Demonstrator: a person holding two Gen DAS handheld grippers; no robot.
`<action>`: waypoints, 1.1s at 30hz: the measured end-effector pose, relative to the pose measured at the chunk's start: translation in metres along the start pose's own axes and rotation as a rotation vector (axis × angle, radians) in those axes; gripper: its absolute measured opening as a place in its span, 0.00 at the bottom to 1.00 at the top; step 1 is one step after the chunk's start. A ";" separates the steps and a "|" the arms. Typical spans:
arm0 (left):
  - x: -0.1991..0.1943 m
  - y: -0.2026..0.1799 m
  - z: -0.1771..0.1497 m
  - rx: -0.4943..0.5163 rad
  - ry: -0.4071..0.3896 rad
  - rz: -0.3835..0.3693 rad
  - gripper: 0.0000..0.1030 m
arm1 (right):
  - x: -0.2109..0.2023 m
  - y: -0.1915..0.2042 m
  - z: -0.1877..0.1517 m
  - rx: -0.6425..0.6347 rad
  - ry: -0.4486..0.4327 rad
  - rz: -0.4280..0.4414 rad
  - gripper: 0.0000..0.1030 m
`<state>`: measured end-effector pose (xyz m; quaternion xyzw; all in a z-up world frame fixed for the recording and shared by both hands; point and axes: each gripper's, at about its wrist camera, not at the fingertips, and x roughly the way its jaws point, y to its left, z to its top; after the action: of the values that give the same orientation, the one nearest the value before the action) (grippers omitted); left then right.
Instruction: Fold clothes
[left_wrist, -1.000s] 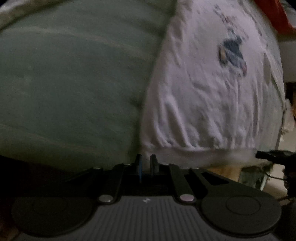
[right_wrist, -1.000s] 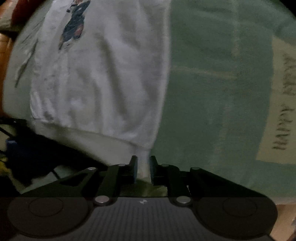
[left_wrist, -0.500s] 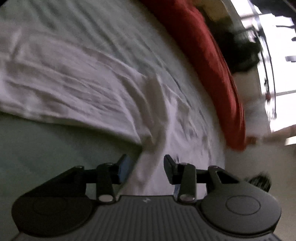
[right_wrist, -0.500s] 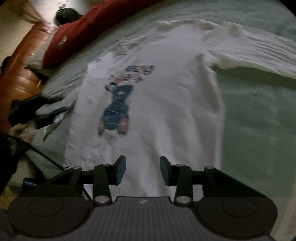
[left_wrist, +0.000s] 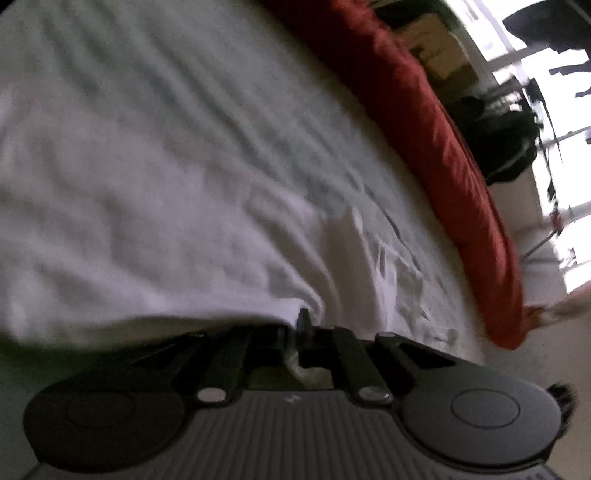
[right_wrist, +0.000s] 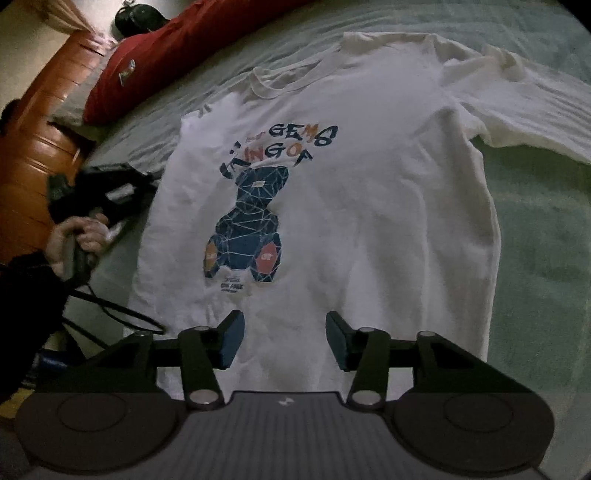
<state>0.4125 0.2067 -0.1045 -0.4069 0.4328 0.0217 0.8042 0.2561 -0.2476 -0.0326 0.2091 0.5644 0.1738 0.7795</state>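
Note:
A white T-shirt with a blue bear print lies flat, face up, on the green bedsheet. One sleeve spreads out to the right. My right gripper hovers open over the shirt's lower hem with nothing between its fingers. In the right wrist view a hand holds my left gripper at the shirt's left edge. Seen close up, my left gripper is shut on a fold of the white shirt, and cloth bunches between its fingers.
A long red pillow lies along the far side of the bed. Wooden furniture stands at the left. A black cable runs off the bed's left edge. A dark bag sits beyond the pillow.
Both grippers let go of the hem and opened. The left one moved to the shirt's side and shut on cloth there. The right one stays open, farther back over the shirt.

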 end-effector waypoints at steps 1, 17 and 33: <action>-0.001 -0.003 0.005 0.027 -0.010 0.016 0.04 | 0.002 0.001 0.000 -0.008 0.000 -0.012 0.54; -0.037 -0.004 -0.030 0.175 0.169 -0.007 0.24 | 0.007 -0.001 -0.007 -0.018 0.014 -0.069 0.57; -0.061 -0.020 -0.096 0.364 0.182 0.082 0.24 | 0.008 -0.004 -0.009 -0.011 0.015 -0.061 0.57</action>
<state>0.3171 0.1479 -0.0769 -0.2370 0.5166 -0.0608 0.8205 0.2501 -0.2458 -0.0432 0.1863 0.5753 0.1547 0.7813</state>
